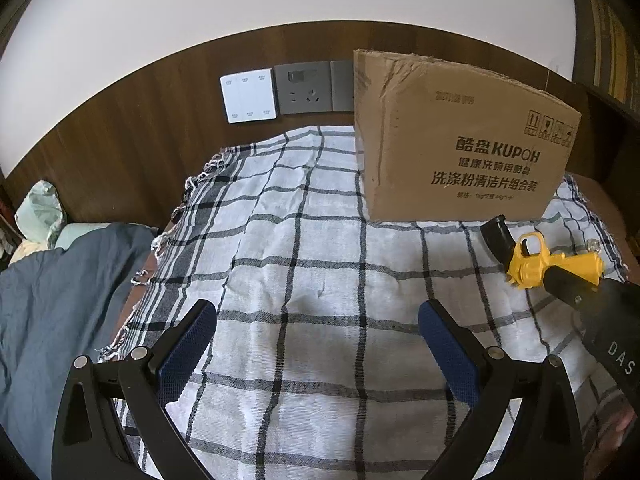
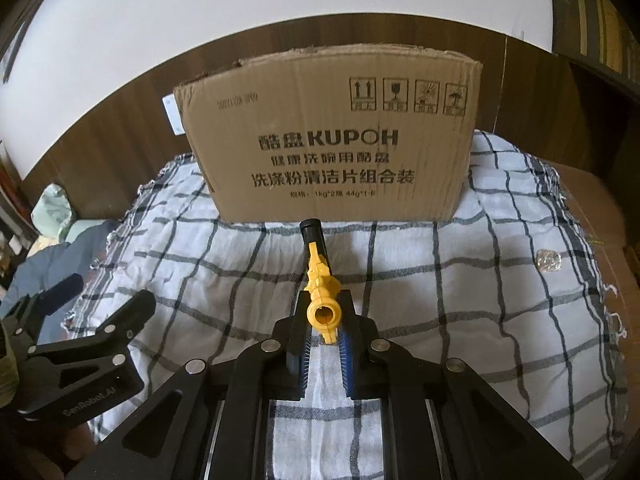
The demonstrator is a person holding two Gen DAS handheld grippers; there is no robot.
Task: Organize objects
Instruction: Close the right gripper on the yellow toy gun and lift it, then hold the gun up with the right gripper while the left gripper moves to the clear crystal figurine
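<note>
A yellow toy gun (image 2: 320, 292) with a black barrel end is clamped between the blue pads of my right gripper (image 2: 323, 320), which is shut on it a little above the checked cloth (image 2: 460, 300). The left wrist view shows the same toy gun (image 1: 548, 266) at the right, with the right gripper (image 1: 576, 288) gripping it. My left gripper (image 1: 318, 340) stands open over the cloth (image 1: 320, 260) with nothing between its fingers. A brown cardboard box (image 2: 328, 136) labelled KUPOH stands upright at the back of the cloth, also seen as the box (image 1: 460, 140) at the upper right.
A small clear crystal-like object (image 2: 549, 260) lies on the cloth at the right, near its edge. A dark wood wall panel (image 1: 120, 140) with a white switch plate (image 1: 249, 96) and grey socket (image 1: 303, 88) runs behind. Blue-grey bedding (image 1: 60, 300) lies to the left.
</note>
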